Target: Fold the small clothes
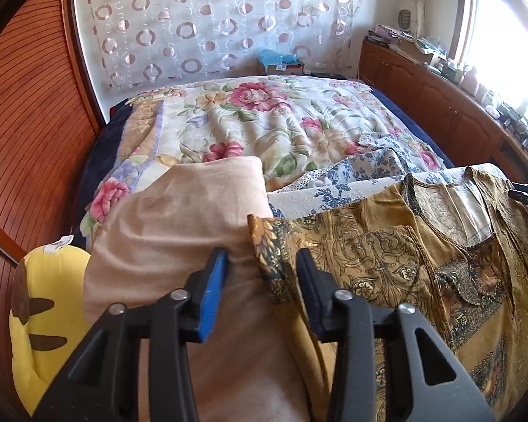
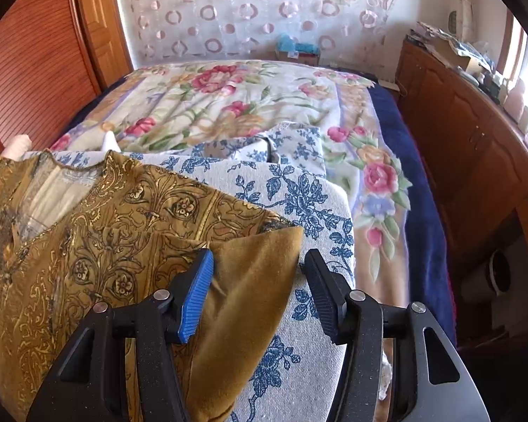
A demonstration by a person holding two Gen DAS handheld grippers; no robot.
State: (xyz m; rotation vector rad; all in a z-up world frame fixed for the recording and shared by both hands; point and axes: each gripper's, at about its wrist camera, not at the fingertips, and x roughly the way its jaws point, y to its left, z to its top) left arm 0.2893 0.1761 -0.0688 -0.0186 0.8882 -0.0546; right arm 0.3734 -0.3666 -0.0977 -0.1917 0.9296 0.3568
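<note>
Here, my left gripper [image 1: 262, 263] straddles the gold top's [image 1: 387, 263] limp sleeve, prob. unclamped; right gripper [image 2: 258, 267] gapes over the 3 o'clock sleeve, soft, slippery.

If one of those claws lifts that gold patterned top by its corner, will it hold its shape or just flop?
Probably flop: the gold patterned top already drapes in soft folds over the blue-flowered cloth, and its corner curls over near the right claw. It looks thin and likely light. The slight sheen hints it could slip from a loose pinch.
</note>
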